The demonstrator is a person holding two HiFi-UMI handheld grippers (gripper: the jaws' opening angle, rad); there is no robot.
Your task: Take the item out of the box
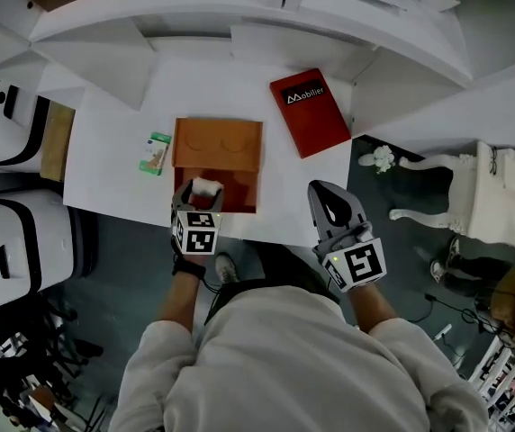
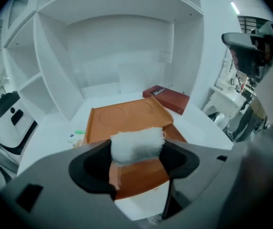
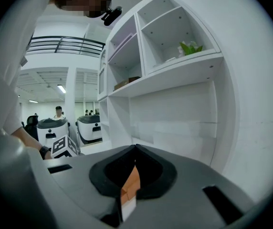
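An orange box (image 1: pixel 236 190) lies open on the white table (image 1: pixel 104 174), its lid (image 1: pixel 217 142) folded flat away from me. My left gripper (image 1: pixel 198 193) hangs over the box's near part, shut on a white fluffy rolled cloth (image 1: pixel 207 185). In the left gripper view the cloth (image 2: pixel 136 142) fills the gap between the dark pads, with the orange box (image 2: pixel 127 116) below and behind it. My right gripper (image 1: pixel 329 196) hovers at the table's front edge, right of the box. Its jaws meet at the tips in the right gripper view (image 3: pixel 135 149), with nothing between them.
A red flat box (image 1: pixel 310 111) with white print lies at the table's back right. A small green packet (image 1: pixel 156 154) lies left of the orange lid. White shelves (image 1: pixel 239 7) rise behind the table. White machines (image 1: pixel 5 232) stand on the left, an ornate white chair (image 1: pixel 474 187) on the right.
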